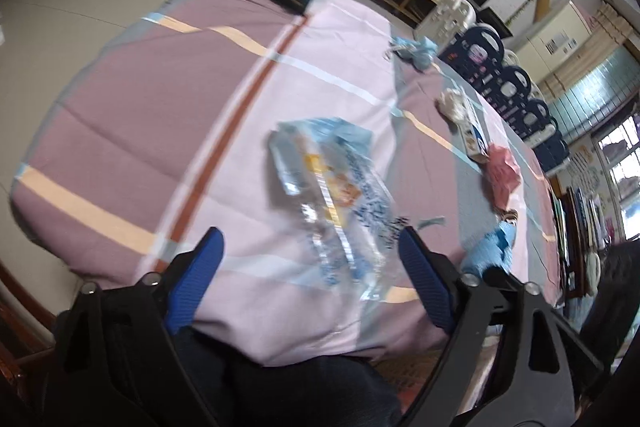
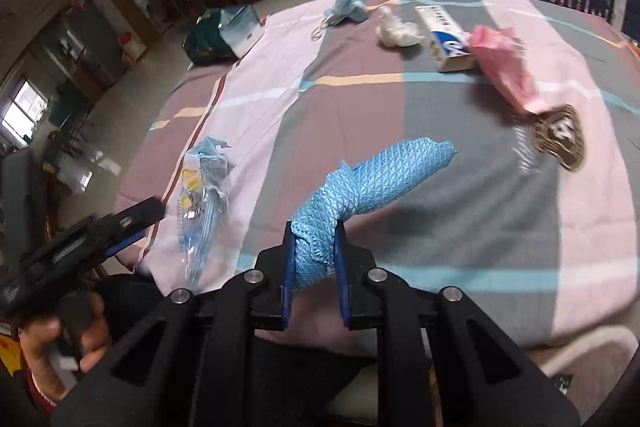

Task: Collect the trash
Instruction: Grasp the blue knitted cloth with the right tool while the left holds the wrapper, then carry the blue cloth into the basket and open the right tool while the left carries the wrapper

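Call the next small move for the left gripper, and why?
Probably ease the left gripper forward and close on the clear plastic wrapper. Its jaws stand open with the wrapper's near end lying between the blue pads, not yet pinched. The right gripper is already shut on the blue cloth, so the left is the free one.

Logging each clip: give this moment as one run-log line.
right claw: shut on blue cloth | left claw: open, at clear wrapper | trash remains on table

Glossy clear plastic wrapper (image 1: pixel 332 195) (crinkled) on matt cloth bedsheet (image 1: pixel 132 115).
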A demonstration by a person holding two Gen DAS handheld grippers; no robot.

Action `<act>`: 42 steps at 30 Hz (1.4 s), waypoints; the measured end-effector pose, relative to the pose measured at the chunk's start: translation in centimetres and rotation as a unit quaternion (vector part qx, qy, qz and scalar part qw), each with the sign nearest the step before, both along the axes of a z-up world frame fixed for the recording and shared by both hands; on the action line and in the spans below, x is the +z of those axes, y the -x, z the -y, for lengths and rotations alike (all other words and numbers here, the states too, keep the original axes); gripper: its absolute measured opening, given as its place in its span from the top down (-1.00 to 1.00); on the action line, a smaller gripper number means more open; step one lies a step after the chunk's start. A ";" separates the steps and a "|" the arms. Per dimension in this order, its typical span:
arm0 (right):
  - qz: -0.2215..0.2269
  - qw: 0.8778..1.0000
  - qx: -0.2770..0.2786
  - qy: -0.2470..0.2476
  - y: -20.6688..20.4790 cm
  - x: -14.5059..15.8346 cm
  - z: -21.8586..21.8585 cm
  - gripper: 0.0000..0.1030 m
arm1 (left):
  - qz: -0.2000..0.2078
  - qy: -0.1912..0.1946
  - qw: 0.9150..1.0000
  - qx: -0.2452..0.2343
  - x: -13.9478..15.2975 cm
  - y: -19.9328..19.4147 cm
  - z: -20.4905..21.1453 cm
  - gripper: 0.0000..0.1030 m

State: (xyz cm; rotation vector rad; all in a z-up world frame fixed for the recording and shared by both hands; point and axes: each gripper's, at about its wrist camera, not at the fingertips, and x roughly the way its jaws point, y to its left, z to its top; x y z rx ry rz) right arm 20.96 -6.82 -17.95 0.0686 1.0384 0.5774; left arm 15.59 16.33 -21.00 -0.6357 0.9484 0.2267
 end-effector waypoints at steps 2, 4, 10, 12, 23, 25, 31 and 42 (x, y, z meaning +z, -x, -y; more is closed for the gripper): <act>0.011 1.000 -0.018 -0.006 1.4 0.7 1.8 0.64 | -0.008 0.010 1.000 -0.015 -0.3 -1.3 0.9 -0.55; 0.014 0.999 -0.035 -0.021 3.0 1.1 3.5 0.64 | -0.023 0.003 0.999 -0.030 -0.5 -2.4 1.8 -0.55; -0.004 0.997 -0.061 -0.037 5.2 0.6 5.4 0.64 | -0.074 -0.045 0.994 -0.071 -1.3 -4.2 3.9 -0.04; -0.006 0.997 -0.066 -0.040 5.3 0.5 5.6 0.64 | -0.072 -0.049 0.993 -0.084 -1.3 -4.3 4.3 0.20; 0.036 0.994 -0.090 -0.047 6.2 3.3 6.5 0.64 | -0.004 -0.093 0.993 -0.079 1.7 -1.7 4.7 0.69; 0.040 0.993 -0.095 -0.051 6.5 3.6 7.1 0.64 | 0.005 -0.096 0.993 -0.072 2.4 -1.1 4.7 0.69; 0.056 0.991 -0.111 -0.050 7.6 4.9 8.7 0.64 | 0.044 -0.118 0.990 -0.062 5.8 1.0 4.9 0.69; 0.029 0.982 -0.184 0.020 12.2 4.5 19.7 0.64 | 0.082 -0.095 0.975 -0.181 9.3 3.3 12.0 0.69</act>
